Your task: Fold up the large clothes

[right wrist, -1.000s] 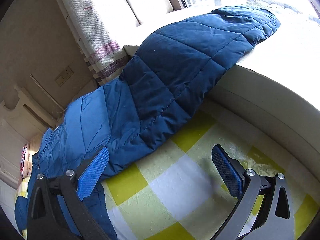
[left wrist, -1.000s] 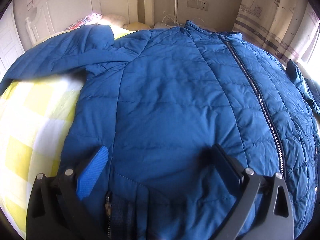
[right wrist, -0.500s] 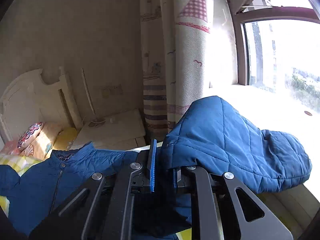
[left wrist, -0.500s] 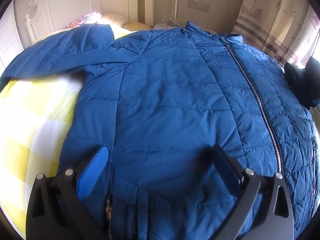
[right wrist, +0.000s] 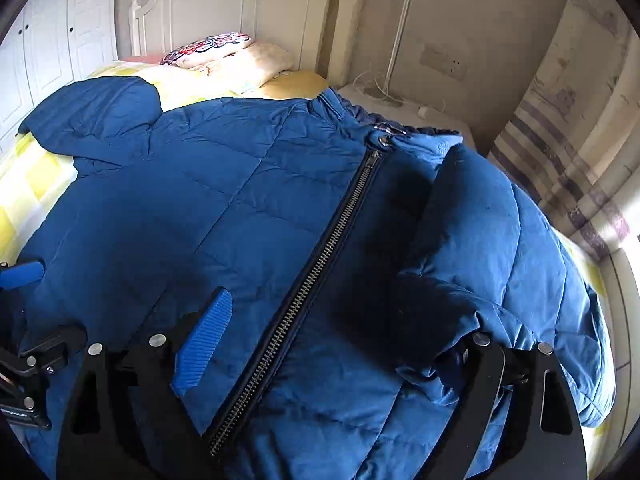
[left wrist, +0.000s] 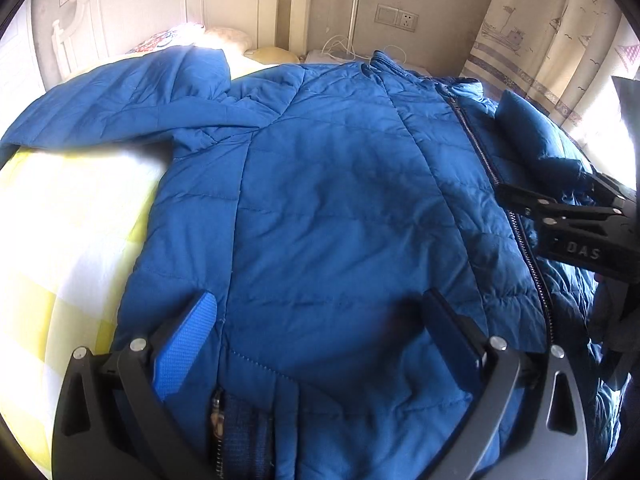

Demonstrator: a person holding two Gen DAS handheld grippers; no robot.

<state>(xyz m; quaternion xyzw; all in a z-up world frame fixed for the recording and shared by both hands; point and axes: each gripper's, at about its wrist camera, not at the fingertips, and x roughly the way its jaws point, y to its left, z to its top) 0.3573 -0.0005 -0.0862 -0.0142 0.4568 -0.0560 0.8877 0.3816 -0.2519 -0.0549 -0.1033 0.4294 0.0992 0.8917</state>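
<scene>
Folding the sleeve (right wrist: 472,216) inward over the blue jacket (left wrist: 340,200), spread zipped on the bed (left wrist: 72,216).
Right gripper (right wrist: 340,344) jaws opening, sleeve cuff lying loose by the far jaw, that pad hidden; left gripper (left wrist: 320,344) jaws wide over the hem, holding nothing. Next probably the other sleeve (left wrist: 120,96), its cuff cut off.

Left wrist view close above the jacket (left wrist: 340,208) hem, angled down toward the headboard (left wrist: 180,4) at 12 o'clock, right wrist view similarly close, looking along the zip (right wrist: 320,264), both sharing jacket, headboard, pillows (right wrist: 224,56)
</scene>
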